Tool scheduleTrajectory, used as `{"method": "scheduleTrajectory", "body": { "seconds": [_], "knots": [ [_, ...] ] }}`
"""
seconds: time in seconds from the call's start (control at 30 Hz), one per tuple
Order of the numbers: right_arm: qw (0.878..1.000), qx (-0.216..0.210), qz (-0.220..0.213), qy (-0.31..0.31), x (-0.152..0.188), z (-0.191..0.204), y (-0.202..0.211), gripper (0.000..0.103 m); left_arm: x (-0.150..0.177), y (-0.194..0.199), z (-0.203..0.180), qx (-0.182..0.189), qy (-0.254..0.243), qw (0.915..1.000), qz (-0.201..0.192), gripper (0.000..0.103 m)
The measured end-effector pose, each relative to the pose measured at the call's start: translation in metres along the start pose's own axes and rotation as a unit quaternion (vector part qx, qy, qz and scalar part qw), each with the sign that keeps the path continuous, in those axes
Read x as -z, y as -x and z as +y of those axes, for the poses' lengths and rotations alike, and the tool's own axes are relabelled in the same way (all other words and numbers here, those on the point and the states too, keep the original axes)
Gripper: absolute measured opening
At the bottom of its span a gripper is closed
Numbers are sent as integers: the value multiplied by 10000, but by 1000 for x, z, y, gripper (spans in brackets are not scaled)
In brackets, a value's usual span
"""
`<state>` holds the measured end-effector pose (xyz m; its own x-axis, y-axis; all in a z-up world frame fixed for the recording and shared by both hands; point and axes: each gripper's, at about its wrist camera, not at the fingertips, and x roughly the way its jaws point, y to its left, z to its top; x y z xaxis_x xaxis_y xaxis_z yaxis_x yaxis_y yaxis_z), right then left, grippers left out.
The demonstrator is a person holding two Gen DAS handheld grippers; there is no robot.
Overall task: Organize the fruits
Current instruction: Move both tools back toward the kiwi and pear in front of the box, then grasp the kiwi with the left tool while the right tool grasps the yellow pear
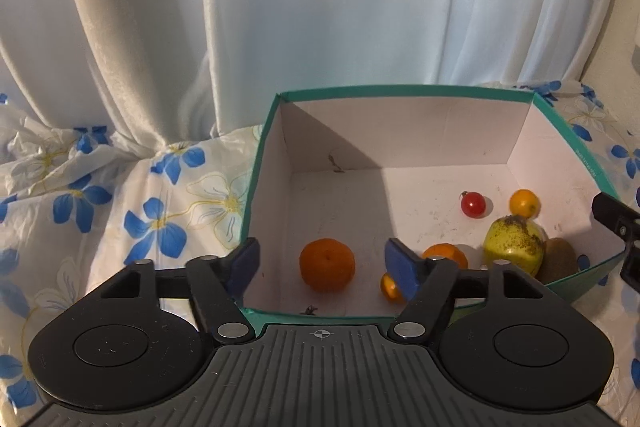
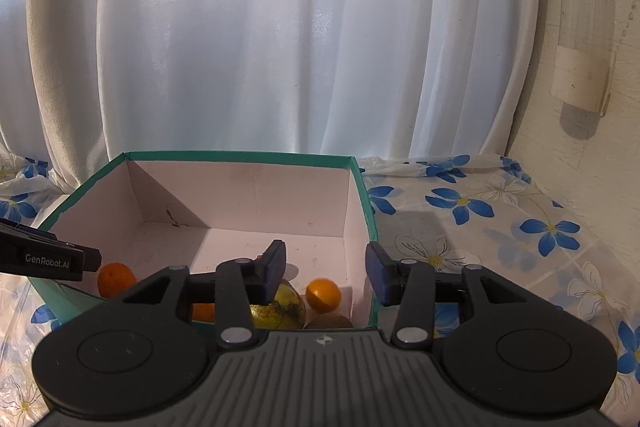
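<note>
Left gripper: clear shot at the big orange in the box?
Probably yes. The left gripper is open, with the big orange framed between its fingers inside the box; nothing lies between them.

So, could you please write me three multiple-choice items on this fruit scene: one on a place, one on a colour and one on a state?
1. Where does the kiwi lie?
A. on the floral cloth outside the box
B. in the box, beside the yellow-green pear
C. between the left gripper's fingers

2. What colour is the box's rim?
A. teal green
B. red
C. black

3. How does the left gripper stand?
A. shut on the mandarin
B. shut on nothing
C. open, holding nothing

Answers: 1 B, the kiwi sits in the near right corner next to the pear. 2 A, a teal edge tops the white walls. 3 C, its blue pads stand apart and the mandarin rests on the box floor.
</note>
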<state>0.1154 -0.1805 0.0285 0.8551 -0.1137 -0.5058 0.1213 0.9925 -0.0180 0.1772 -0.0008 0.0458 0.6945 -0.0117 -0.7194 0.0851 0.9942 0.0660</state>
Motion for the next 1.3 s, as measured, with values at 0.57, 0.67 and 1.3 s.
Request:
{"method": "scheduleTrajectory", "body": {
  "seconds": [0.57, 0.67, 1.3],
  "knots": [
    [9971, -568, 449, 220, 78, 51, 40, 77, 71, 24, 4, 115, -153, 9998, 7, 89],
    [9962, -608, 546, 288, 81, 57, 33, 77, 76, 22, 5, 116, -171, 9998, 37, 89],
    [9908, -985, 814, 443, 91, 79, 3, 78, 86, 1, 4, 526, -316, 9977, 285, 88]
  ]
}}
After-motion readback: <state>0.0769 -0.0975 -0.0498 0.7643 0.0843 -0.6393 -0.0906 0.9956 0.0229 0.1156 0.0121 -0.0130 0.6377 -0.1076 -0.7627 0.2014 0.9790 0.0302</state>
